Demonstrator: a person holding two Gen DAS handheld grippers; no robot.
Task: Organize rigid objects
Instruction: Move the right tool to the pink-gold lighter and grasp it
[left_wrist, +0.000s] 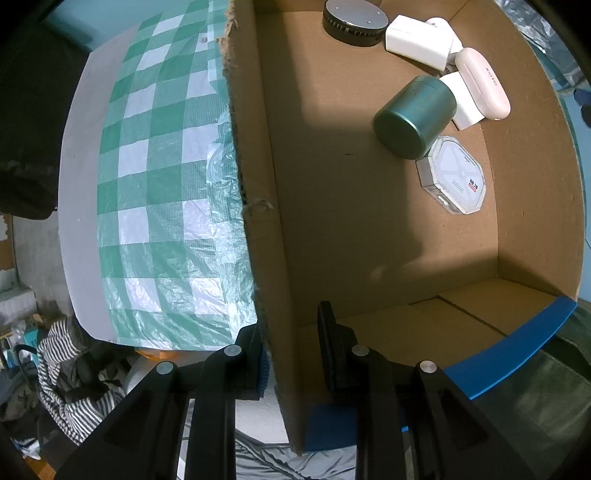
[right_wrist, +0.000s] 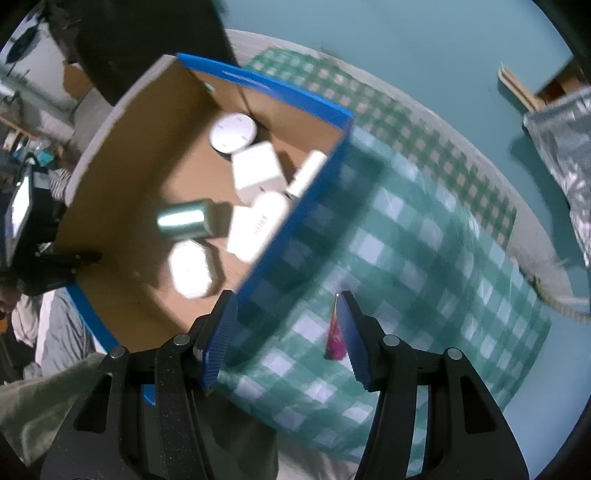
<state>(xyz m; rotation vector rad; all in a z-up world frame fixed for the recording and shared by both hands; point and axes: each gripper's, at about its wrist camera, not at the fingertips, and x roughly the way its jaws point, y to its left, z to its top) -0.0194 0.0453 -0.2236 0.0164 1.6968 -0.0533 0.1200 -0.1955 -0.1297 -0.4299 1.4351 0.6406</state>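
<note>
Firmly, the left gripper (left_wrist: 291, 354) was clamped on the torn cardboard wall of the box (left_wrist: 258, 206), one finger outside it and one inside, pointing straight down. Inside the box, toward its far right corner, lay the gathered items: a dark round speaker (left_wrist: 354, 22) at the far wall, a white block (left_wrist: 419, 40) touching it, a pale pink case (left_wrist: 482, 85) against the right wall, a second white block (left_wrist: 466, 101) partly under that case, a green cylinder (left_wrist: 413, 116) on its side touching the block, and an octagonal white device (left_wrist: 452, 175) just beside the cylinder, nearer the middle of the right wall. The near left part of the box floor was bare cardboard. The box stood on a green-and-white checked cloth (left_wrist: 159, 184) spread over the tabletop (left_wrist: 75, 192). The right gripper (right_wrist: 286, 332) hovered outside the box's blue-edged wall, over the cloth, its blue pads (right_wrist: 219, 339) held apart; a thin pink object (right_wrist: 335, 341) sat against the inner face of one pad, but motion blur made it impossible to tell what it was or whether it was gripped.
</note>
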